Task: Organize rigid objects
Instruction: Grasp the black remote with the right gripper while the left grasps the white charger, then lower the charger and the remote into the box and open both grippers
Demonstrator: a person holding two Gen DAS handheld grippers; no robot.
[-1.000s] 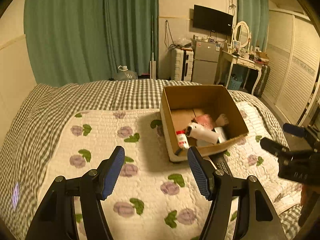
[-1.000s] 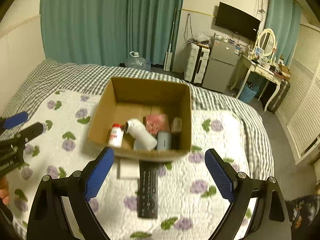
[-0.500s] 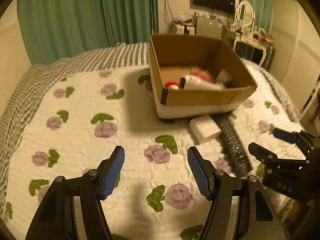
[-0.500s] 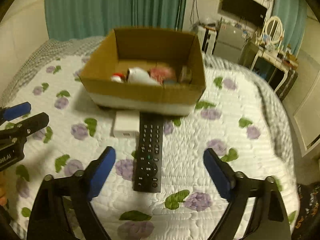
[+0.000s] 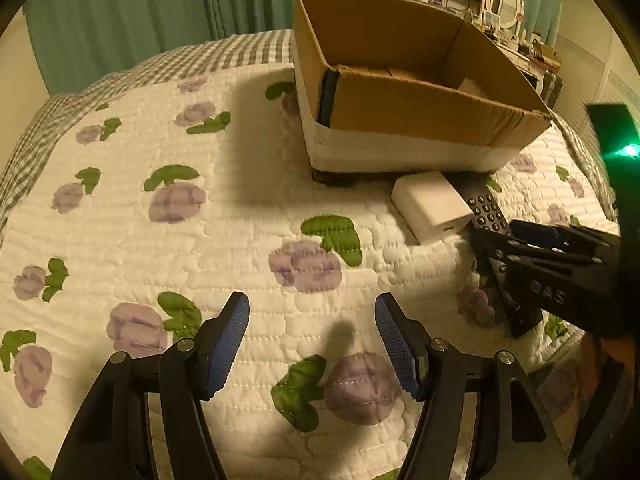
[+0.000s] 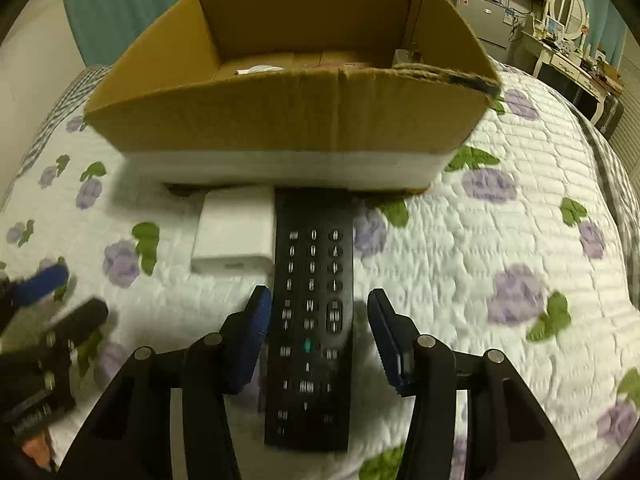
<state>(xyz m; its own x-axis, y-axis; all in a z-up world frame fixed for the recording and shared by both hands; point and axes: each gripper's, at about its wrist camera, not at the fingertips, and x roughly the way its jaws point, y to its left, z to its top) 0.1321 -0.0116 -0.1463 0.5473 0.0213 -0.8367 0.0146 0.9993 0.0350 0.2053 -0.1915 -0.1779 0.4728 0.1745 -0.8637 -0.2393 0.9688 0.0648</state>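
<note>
Left gripper [image 5: 312, 340] hovers over bare quilt [image 5: 240, 240], jaws spread wide, nothing between the pads — idle for now. From its view the cardboard box [image 5: 420, 108] sits at 1 o'clock, the white charger block [image 5: 432, 206] just below the box's near wall at about 2 o'clock, the remote [image 5: 486, 210] beside it, and the right gripper [image 5: 532, 236] over the remote at 3 o'clock. In the right wrist view, the white charger block [image 6: 234, 236] lies at 11 o'clock, its long edge against the remote's left side as far as I can tell. Remote [image 6: 312, 312] runs along 12–6, top end tucked at the foot of the box [image 6: 288, 120]. Right gripper [image 6: 316, 336] straddles the remote's lower-middle section, jaws fairly wide with a small gap each side, pads not touching it yet. Handling guess: the remote is light, stiff plastic with smooth, probably slick side edges — pinch across the width near mid-length so it doesn't tip. The soft quilt gives, so the pads can press down past the edges. Watch the left pad [image 6: 250, 344]: closing may nudge the charger. Box already holds a few items, mostly hidden behind the near wall.
</note>
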